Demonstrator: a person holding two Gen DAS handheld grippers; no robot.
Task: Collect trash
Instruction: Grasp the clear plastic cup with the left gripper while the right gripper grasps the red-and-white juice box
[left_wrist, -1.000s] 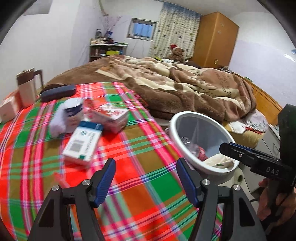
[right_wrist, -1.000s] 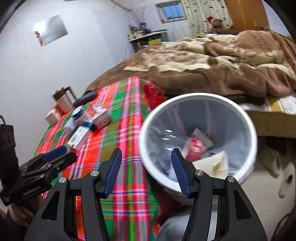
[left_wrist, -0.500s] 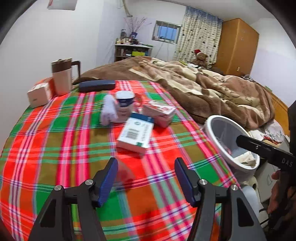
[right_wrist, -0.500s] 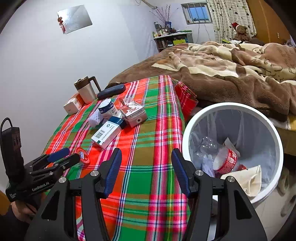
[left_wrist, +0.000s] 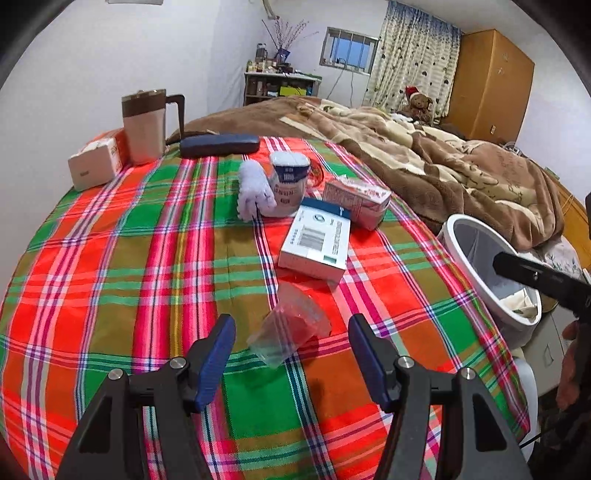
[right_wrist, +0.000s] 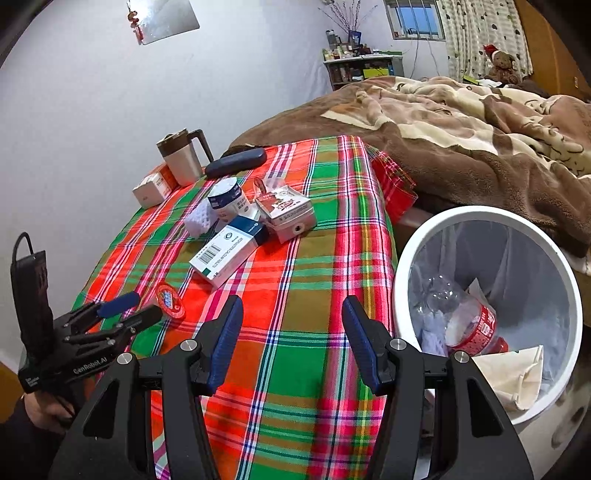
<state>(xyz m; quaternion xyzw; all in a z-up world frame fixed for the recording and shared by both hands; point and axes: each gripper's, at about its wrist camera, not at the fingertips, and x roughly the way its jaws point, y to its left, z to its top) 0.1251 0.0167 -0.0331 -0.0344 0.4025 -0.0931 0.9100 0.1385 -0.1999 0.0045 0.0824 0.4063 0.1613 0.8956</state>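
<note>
Holding bottle (right_wrist: 476, 328), paper (right_wrist: 517, 373): white bin (right_wrist: 406, 258).

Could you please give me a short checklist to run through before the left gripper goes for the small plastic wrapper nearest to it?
1. left gripper empty: ok, nothing between the pads; its jaws have just been closing a little.
2. plastic wrapper lined up: ok, it lies on the plaid tablecloth just ahead of the gap between the fingers.
3. Wrapper free of neighbours: ok, it lies apart from the white and blue box.
4. white bin open to receive: ok, there is room above the bottle and paper inside.
5. right gripper out of the way: ok, open, empty, over the cloth beside the bin.
6. Wrapper's contents: cannot tell.
</note>
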